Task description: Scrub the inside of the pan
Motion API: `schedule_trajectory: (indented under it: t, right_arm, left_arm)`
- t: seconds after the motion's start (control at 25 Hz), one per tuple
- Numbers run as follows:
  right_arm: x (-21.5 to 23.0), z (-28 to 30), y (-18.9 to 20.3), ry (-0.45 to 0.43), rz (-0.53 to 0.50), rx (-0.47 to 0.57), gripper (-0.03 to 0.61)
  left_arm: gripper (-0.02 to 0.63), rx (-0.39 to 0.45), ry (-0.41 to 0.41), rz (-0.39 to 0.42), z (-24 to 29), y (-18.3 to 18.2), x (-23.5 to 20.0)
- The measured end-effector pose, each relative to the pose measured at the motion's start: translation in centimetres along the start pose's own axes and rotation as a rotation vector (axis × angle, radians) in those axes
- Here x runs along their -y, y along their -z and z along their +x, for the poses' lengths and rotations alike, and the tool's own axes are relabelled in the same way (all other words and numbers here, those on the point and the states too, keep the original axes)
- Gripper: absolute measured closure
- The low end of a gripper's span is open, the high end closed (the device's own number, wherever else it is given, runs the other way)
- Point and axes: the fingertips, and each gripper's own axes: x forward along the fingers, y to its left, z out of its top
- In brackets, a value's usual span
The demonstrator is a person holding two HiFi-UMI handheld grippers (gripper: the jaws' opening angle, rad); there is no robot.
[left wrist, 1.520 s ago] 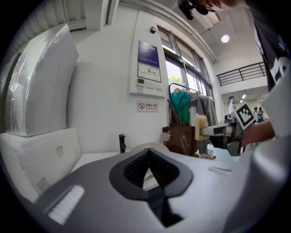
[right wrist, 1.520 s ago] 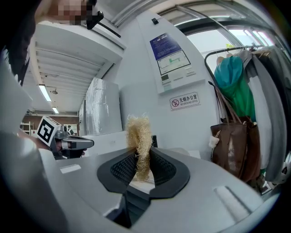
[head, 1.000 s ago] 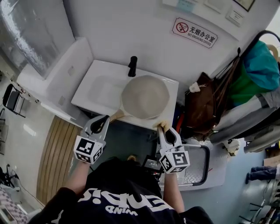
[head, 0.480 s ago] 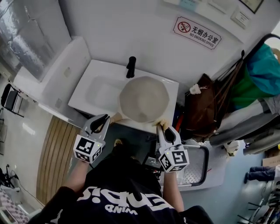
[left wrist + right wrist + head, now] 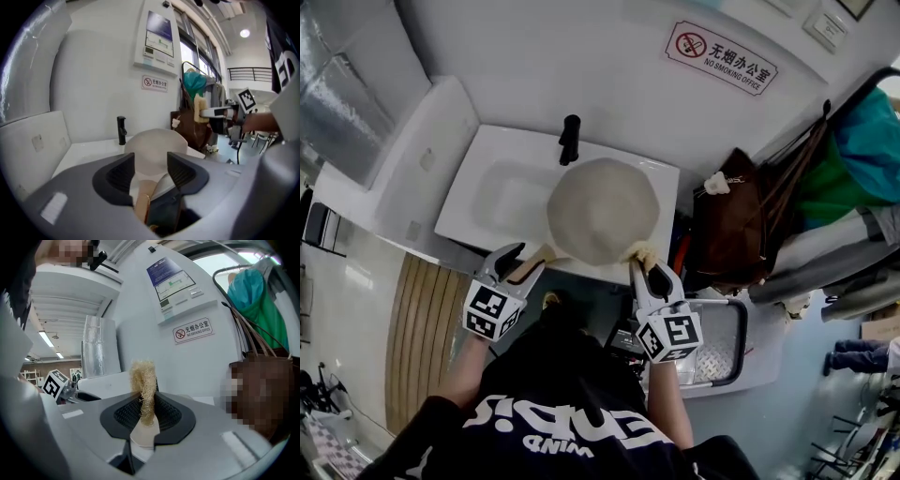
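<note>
A cream pan point(image 5: 603, 210) sits on the front right part of the white sink point(image 5: 502, 192), its wooden handle point(image 5: 546, 251) pointing back toward me. My left gripper point(image 5: 514, 261) is at the handle's end. Its jaws have just been opening and now stand open, with the handle point(image 5: 143, 197) lying loose between them. In the left gripper view the pan point(image 5: 157, 147) fills the gap ahead of that gripper point(image 5: 151, 161). My right gripper point(image 5: 645, 270) is at the pan's near right rim, shut on a tan loofah scrubber point(image 5: 641, 254). The scrubber point(image 5: 143, 385) stands upright between that gripper's point(image 5: 143, 409) pads.
A black faucet point(image 5: 570, 139) stands at the back of the sink, just behind the pan. A brown bag point(image 5: 727, 225) hangs close on the right, beside teal clothing point(image 5: 862, 150). A metal grate platform point(image 5: 717, 354) lies beside my right arm. A white cabinet point(image 5: 408, 178) flanks the sink's left.
The left gripper, earlier shut on the pan handle, has opened and sunk a little. The pan has shifted slightly left. The right gripper with the scrubber has edged toward the pan.
</note>
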Motion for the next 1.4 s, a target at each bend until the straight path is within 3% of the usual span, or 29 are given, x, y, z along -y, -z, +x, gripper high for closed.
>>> schedule_trajectory:
  t: [0.28,0.52,0.84,1.12,1.4]
  right_arm:
    - [1.1,1.2,-0.1,0.018,0.001,-0.005,0.505]
    - [1.5,1.9,-0.3,0.028,0.002,-0.006,0.505]
    - [1.9,1.9,-0.3,0.046,-0.013,-0.026,0.505]
    - [2.2,2.2,-0.5,0.056,-0.021,-0.034,0.505]
    - [3.2,2.8,-0.8,0.078,-0.017,-0.028,0.505]
  left_arm:
    - [0.425,-0.172,0.060,0.091,3.3,4.3,-0.5]
    - [0.425,-0.289,0.105,0.103,5.3,8.6,-0.5]
    - [0.425,-0.377,0.134,0.094,7.3,12.6,-0.6]
    - [0.426,-0.442,0.145,0.084,8.0,13.8,-0.6]
    - [0.435,-0.447,0.164,0.086,8.2,13.7,-0.6]
